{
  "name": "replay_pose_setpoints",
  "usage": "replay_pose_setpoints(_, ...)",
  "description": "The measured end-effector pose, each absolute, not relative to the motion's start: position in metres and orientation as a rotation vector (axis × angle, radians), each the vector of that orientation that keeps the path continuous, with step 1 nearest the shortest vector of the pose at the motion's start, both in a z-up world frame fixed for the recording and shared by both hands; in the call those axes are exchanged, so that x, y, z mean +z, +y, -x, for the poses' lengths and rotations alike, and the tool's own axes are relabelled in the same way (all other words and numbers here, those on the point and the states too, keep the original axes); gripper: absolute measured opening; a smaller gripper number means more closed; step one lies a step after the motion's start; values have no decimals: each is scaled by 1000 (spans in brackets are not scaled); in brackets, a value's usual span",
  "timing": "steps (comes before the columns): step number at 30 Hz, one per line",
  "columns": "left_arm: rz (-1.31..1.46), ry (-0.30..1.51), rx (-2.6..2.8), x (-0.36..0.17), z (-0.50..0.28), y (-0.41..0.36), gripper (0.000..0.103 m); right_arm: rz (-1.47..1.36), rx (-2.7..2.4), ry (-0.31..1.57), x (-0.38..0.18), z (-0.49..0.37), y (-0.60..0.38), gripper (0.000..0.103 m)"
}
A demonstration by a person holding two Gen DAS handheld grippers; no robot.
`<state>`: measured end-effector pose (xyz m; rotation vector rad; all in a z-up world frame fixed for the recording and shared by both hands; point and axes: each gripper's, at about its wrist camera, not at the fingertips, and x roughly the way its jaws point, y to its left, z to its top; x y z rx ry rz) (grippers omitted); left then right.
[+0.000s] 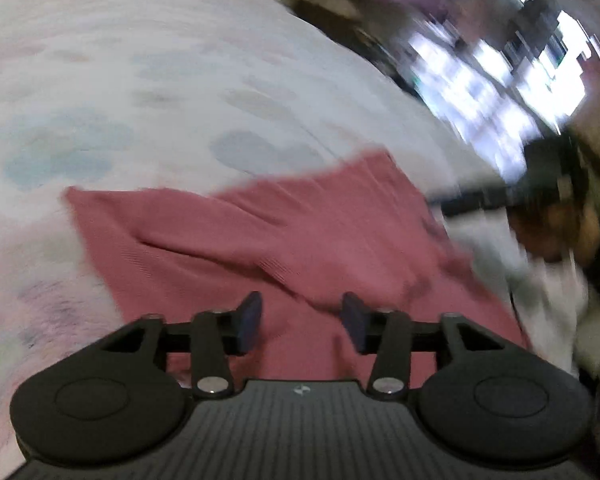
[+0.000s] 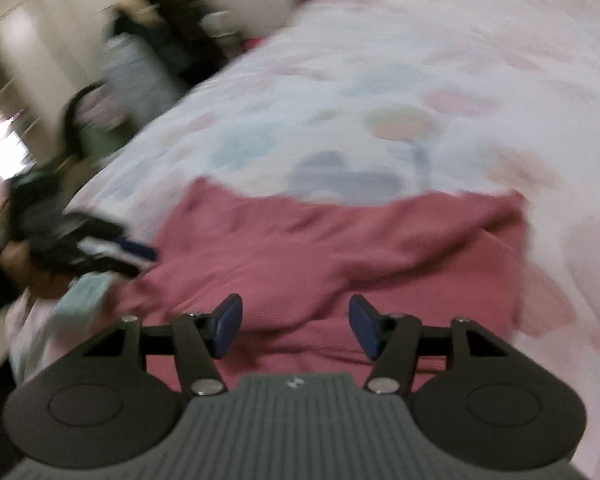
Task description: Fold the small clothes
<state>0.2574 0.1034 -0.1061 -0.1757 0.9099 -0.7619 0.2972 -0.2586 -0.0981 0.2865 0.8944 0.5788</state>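
A dusty-pink ribbed garment lies on the bed, folded over into a wrinkled, roughly rectangular shape. My left gripper hovers over its near edge with its blue pads apart and only cloth seen below the gap. In the right wrist view the same pink garment spreads ahead, and my right gripper stands open over its near edge, nothing pinched. The left gripper shows blurred at the garment's left side, with a hand behind it. Both views are motion-blurred.
The bed cover is white with pale pink and blue blotches and fills most of both views. The other gripper and hand blur at the right of the left view. Dark furniture and bags stand beyond the bed's left edge.
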Motion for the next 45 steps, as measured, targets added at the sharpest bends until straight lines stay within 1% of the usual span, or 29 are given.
replay_pose_setpoints(1,250,913,-727,-108,-263,110,60,-332,535,915,-102,-302,-261,56)
replay_pose_setpoints(2,335,927,-677,-113,-271,117,65,-374,493,923,-105,-307,-263,56)
replay_pose_setpoints(6,496,957,-496,-126,-297,129,66,-545,311,930,-116,-329,-271,56)
replay_pose_setpoints(9,563,967,-427,-134,-311,133,65,-532,224,933,-121,-343,-266,55)
replay_pose_setpoints(12,607,967,-402,-141,-320,134,65,-550,190,943,-129,-352,-264,46)
replay_pose_setpoints(13,614,971,-392,-143,-321,134,64,-560,191,941,-133,-355,-263,37)
replay_pose_setpoints(14,620,975,-379,-144,-322,135,62,-565,190,942,-135,-356,-263,32)
replay_pose_setpoints(15,624,975,-365,-145,-324,135,61,-573,186,942,-137,-357,-263,31)
replay_pose_setpoints(16,629,972,-360,-146,-324,135,61,-585,186,939,-138,-356,-267,27)
replay_pose_setpoints(17,635,967,-360,-146,-325,135,60,-598,188,936,-139,-355,-269,19)
replay_pose_setpoints(19,631,971,-369,-148,-327,129,26,-609,201,935,-140,-354,-270,8)
replay_pose_setpoints(20,626,982,-374,-149,-330,128,1,-610,210,935,-140,-354,-270,3)
replay_pose_setpoints(21,639,971,-379,-149,-330,129,0,-611,219,933,-141,-354,-270,1)
replay_pose_setpoints(23,694,905,-390,-146,-327,135,0,-622,238,909,-138,-355,-272,0)
replay_pose_setpoints(25,756,831,-393,-141,-321,146,0,-671,277,843,-130,-351,-279,0)
replay_pose_setpoints(27,740,831,-358,-142,-319,150,0,-728,304,785,-124,-347,-288,0)
replay_pose_setpoints(30,673,885,-305,-152,-318,151,0,-679,246,848,-133,-348,-291,0)
replay_pose_setpoints(33,636,886,-267,-154,-313,153,0,-600,178,913,-147,-344,-290,1)
replay_pose_setpoints(34,635,880,-253,-151,-310,155,0,-598,168,913,-148,-341,-292,4)
replay_pose_setpoints(35,648,874,-254,-148,-306,157,1,-610,156,900,-148,-337,-296,6)
replay_pose_setpoints(36,669,866,-270,-145,-301,159,4,-631,146,884,-145,-332,-299,9)
replay_pose_setpoints(37,676,860,-284,-140,-296,159,7,-644,143,871,-142,-327,-300,19)
replay_pose_setpoints(38,672,852,-297,-134,-288,157,14,-641,139,858,-137,-321,-300,25)
replay_pose_setpoints(39,672,847,-314,-130,-281,154,22,-628,135,847,-131,-315,-299,25)
replay_pose_setpoints(40,679,849,-340,-126,-274,149,27,-627,144,844,-126,-308,-296,25)
replay_pose_setpoints(42,710,864,-402,-121,-259,133,42,-665,183,848,-120,-296,-291,31)
replay_pose_setpoints(43,718,877,-430,-121,-253,125,45,-681,205,853,-117,-291,-284,37)
replay_pose_setpoints(44,721,894,-455,-121,-245,116,48,-692,230,862,-116,-286,-276,37)
replay_pose_setpoints(45,721,912,-471,-123,-241,109,49,-697,263,871,-114,-280,-265,37)
